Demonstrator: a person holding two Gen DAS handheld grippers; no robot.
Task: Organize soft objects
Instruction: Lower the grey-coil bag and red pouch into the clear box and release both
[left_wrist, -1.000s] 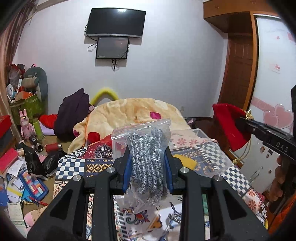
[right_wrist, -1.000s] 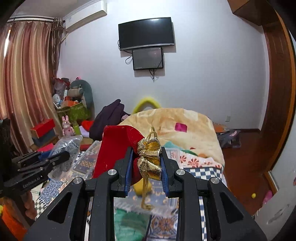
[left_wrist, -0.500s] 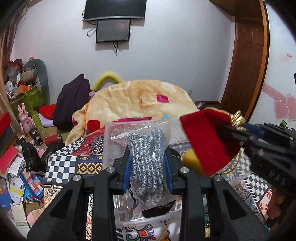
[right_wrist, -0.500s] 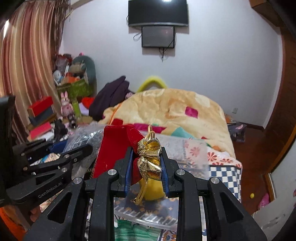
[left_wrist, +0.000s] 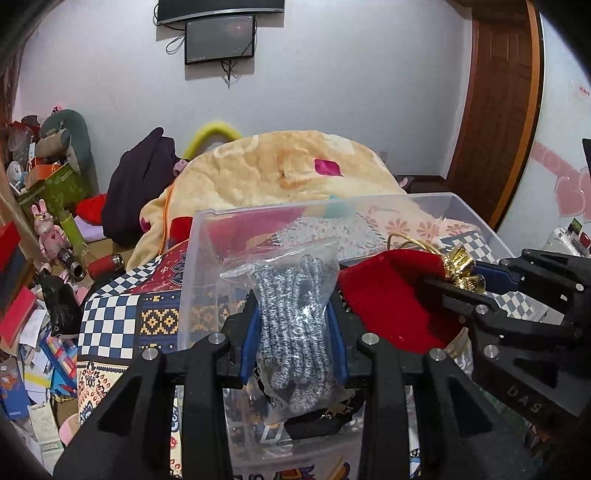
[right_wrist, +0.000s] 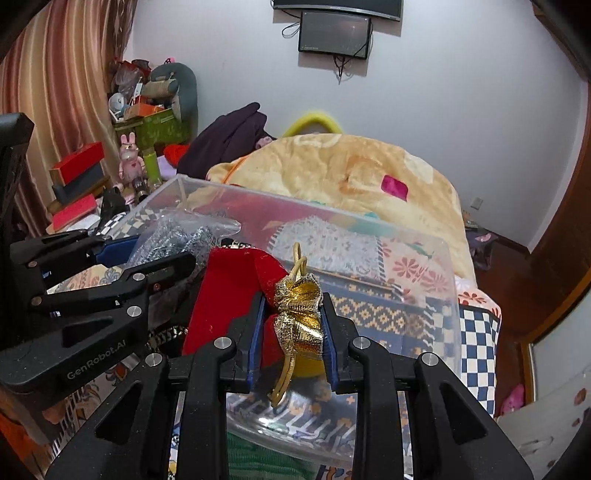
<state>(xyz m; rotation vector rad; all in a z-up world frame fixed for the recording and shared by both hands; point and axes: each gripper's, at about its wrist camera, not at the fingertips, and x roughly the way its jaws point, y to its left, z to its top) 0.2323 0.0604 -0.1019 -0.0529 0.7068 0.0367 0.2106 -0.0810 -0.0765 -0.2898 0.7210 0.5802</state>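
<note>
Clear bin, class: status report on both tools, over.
Left tool shut on bagged grey cord. Right tool shut on red pouch. Both over clear bin. Nothing blocking.

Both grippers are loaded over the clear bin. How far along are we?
Done: both pickups. In hand: left gripper clamps the bagged grey cord; right gripper clamps the red pouch by its gold bow, both over the clear bin. Left: release both inside.
</note>
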